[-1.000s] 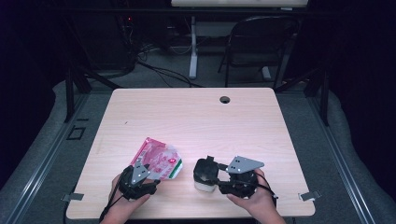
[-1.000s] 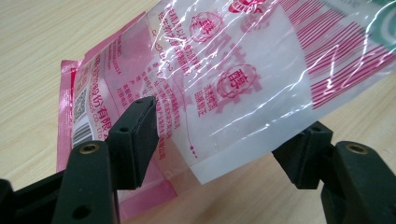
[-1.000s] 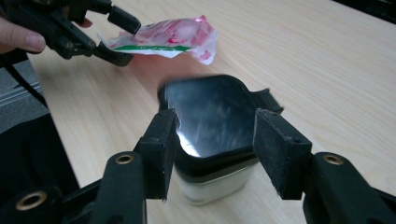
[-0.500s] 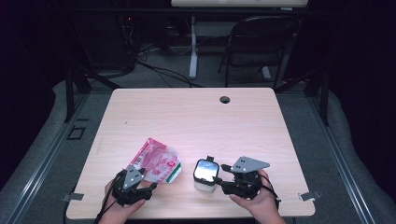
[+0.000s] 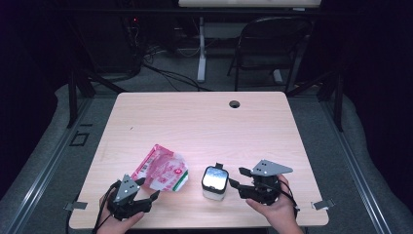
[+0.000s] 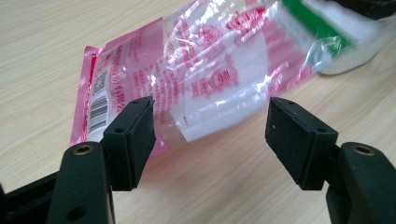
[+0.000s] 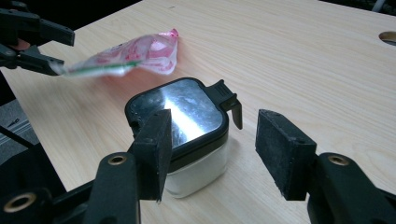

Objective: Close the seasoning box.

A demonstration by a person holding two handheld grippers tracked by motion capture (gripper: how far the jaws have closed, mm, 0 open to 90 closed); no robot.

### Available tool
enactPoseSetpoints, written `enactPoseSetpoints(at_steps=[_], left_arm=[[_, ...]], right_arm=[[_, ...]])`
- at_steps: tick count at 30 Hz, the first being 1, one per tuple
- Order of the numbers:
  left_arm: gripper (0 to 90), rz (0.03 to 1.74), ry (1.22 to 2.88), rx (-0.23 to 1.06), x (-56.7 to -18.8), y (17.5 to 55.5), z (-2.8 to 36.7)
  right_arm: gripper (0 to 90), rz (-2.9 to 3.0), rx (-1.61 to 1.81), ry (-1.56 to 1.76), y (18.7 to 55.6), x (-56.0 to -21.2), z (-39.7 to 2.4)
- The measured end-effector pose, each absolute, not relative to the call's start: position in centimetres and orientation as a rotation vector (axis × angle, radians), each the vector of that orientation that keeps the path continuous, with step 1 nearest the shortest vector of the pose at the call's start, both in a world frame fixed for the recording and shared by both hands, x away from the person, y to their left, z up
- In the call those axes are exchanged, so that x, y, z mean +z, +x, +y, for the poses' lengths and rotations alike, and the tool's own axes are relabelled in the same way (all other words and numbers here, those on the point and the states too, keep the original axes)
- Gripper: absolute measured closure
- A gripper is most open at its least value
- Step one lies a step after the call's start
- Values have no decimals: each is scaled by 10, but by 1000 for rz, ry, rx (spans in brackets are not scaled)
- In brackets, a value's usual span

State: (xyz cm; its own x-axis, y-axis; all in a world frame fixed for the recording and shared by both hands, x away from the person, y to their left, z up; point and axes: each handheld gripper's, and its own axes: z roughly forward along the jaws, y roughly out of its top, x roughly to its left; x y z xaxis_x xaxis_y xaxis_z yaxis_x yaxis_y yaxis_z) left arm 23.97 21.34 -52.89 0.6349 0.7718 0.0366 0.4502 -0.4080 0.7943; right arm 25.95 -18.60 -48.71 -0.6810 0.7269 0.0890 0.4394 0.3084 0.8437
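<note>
table: light wood, cable hole at 12 o'clock edge.
pink packet: flat, 7 o'clock area.
white jar: black lid, just beside packet at 6 o'clock.
left gripper: jaws wide apart, empty, near packet's end.
right gripper: jaws spread, empty, just beside jar.

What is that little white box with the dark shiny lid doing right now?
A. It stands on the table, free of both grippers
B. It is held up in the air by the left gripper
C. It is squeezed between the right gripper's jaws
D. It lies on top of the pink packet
A: the white box stands upright on the table, with the right gripper open beside it and not touching it.
</note>
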Motion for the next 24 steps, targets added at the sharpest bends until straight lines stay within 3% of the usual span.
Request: enactPoseSetpoints(at_steps=[24], left_arm=[[369,1136,1952,613,-533,268,262]], right_arm=[[441,2103,1275,1269,270,-498,-232]])
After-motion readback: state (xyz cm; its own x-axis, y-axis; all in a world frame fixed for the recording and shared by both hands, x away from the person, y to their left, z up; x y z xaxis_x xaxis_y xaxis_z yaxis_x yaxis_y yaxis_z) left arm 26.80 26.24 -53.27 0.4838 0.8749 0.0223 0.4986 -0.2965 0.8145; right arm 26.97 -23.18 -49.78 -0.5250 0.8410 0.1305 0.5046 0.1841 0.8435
